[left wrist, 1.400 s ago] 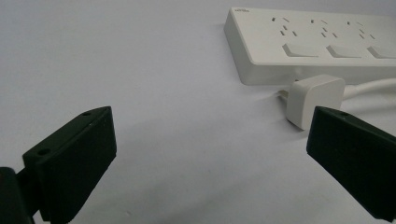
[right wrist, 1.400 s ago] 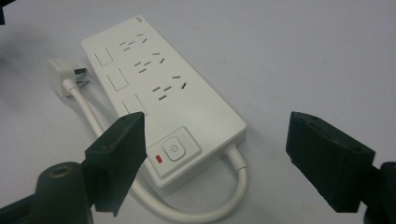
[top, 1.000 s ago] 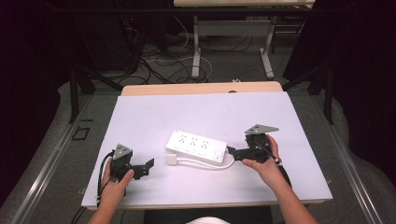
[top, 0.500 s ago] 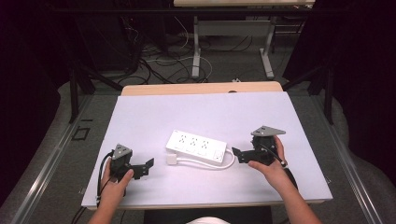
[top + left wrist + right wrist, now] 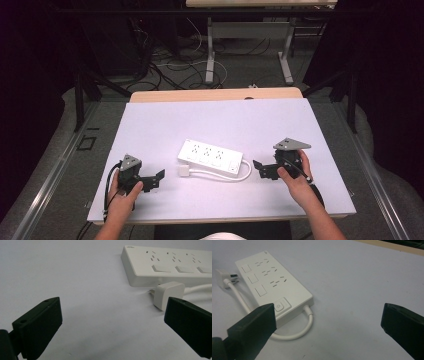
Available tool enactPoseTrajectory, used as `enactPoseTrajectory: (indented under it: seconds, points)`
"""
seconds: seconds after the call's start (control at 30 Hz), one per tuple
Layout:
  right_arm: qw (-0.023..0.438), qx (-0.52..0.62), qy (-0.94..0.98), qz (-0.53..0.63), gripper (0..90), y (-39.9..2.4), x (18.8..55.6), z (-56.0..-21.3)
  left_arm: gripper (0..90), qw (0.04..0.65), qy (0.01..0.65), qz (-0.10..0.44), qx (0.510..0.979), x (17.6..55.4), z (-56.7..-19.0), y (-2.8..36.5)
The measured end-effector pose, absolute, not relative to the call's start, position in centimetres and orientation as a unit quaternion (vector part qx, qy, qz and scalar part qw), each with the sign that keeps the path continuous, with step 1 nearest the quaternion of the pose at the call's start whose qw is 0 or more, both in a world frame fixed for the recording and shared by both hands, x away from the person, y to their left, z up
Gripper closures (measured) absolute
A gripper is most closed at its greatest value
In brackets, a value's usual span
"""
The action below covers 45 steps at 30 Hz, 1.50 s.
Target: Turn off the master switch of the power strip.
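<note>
While the left gripper (image 5: 159, 176) stayed put, the right gripper (image 5: 258, 167) backed off from the strip's (image 5: 210, 157) switch end toward the table (image 5: 280, 120) edge. Both jaws wide apart, holding nothing. Strip flat mid-table, plug (image 5: 168, 293) beside it, untouched. Looks like a reset, no grasp begun.

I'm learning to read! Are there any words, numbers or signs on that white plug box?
Small grey print at a top corner of the power strip: too small and blurred to read.
A round power sign on the button at the strip's cable end: a symbol, not a word.
The plug and the white table: no writing that I can see.
</note>
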State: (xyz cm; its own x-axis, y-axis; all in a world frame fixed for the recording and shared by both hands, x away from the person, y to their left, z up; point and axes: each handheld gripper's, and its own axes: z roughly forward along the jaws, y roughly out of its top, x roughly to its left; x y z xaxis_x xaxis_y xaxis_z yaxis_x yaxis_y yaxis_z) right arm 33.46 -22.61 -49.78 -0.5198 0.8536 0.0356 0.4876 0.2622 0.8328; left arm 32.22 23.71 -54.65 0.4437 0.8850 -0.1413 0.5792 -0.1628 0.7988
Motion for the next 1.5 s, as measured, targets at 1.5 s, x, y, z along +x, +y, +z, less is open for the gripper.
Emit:
enactPoseTrajectory:
  seconds: [1.5]
  points:
    - [0.271, 0.522, 0.716, 0.376, 0.0, -32.6, 32.5, -52.3, 1.5, 0.417, 0.502, 0.181, 0.736, 32.3, -54.7, 23.8]
